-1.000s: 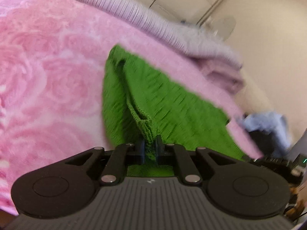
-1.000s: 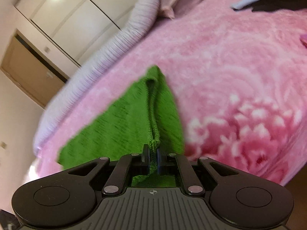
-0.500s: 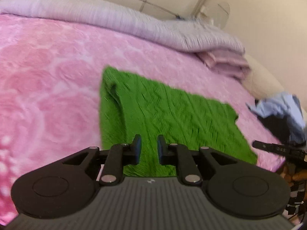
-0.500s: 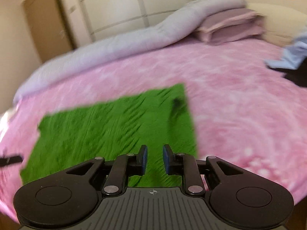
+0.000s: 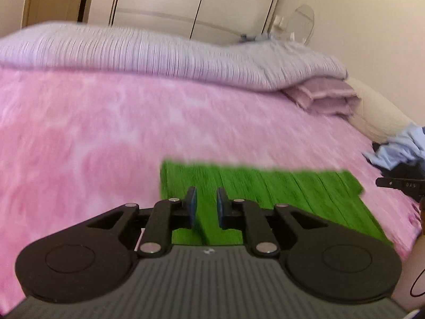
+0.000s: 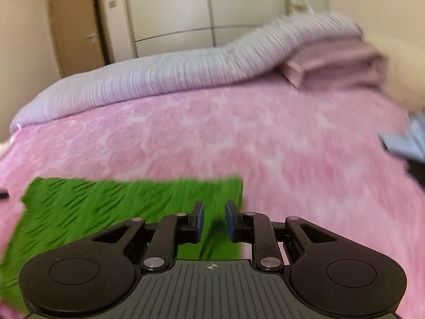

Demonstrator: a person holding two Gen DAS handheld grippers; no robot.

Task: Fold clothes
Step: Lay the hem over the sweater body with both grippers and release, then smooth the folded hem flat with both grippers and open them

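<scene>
Grippers let go: left gripper (image 5: 206, 207) and right gripper (image 6: 214, 222), a second ago pinching the green cloth (image 5: 279, 199), now hover slightly parted and empty above it, folded flat on the pink bedspread (image 5: 106, 133).

No text can be read.

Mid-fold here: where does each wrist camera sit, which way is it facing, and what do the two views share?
Left wrist: behind the open left gripper, facing across the green garment toward the rolled duvet; right gripper's tip at the right edge.
Right wrist: behind the open right gripper, over the garment's right end, same heading.
Shared: garment, pink bedspread, duvet, wardrobe.
</scene>
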